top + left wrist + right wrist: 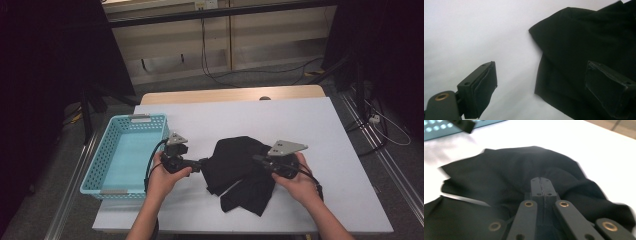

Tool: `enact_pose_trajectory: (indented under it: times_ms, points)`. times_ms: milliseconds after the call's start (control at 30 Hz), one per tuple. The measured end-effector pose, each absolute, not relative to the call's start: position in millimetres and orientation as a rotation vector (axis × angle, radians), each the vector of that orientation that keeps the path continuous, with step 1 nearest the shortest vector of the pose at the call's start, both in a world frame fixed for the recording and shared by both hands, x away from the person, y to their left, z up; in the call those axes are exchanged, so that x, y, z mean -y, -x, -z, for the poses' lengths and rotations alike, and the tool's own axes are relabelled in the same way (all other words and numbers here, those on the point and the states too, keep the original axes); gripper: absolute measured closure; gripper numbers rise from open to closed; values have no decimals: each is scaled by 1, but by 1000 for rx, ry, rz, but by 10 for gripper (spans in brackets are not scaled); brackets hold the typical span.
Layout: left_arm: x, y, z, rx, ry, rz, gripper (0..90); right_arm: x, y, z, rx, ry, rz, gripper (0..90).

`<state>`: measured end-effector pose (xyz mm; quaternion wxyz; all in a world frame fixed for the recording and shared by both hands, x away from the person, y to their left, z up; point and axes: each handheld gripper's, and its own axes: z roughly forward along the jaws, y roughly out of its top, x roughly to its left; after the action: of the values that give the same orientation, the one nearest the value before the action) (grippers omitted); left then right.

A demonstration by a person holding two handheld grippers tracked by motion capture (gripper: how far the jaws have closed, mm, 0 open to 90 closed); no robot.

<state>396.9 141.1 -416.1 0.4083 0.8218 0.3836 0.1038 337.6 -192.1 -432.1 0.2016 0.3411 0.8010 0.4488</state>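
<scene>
A crumpled black cloth (240, 167) lies on the white table (300, 120), near its front middle. My left gripper (202, 164) points right at the cloth's left edge. In the left gripper view its jaws stand wide open (544, 75), one over bare table and the other over the cloth (584, 45), and neither presses on it. My right gripper (257, 160) comes in from the right, low over the cloth. In the right gripper view its jaws are pressed together (541, 181), with folds of the cloth (499, 175) gathered at their tip.
A light blue perforated basket (100, 170) stands at the table's left side, close to my left hand; it holds nothing. White table surface lies open behind and to the right of the cloth. Cables run across the floor beyond the table.
</scene>
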Motion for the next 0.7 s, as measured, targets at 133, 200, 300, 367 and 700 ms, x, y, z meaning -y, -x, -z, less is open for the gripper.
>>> enact_pose_trajectory:
  times_ms: [133,200,300,367,700]
  points:
    - [-141,-397,416,-960,-2074,-267,110,216,-338,430,-2179,-1020,-1235,900]
    - [-141,-397,416,-959,-2074,-268,110,227,-339,431,-2155,-1052,-1229,900]
    - [-140,-398,417,-961,-2078,-275,110,233,-339,432,-2150,-1068,-1219,900]
    - [-140,-398,418,-961,-2087,-265,110,234,-338,432,-2157,-1066,-1221,898]
    - [-136,-398,419,-949,-2094,-265,110,209,-329,427,-2195,-929,-1215,604]
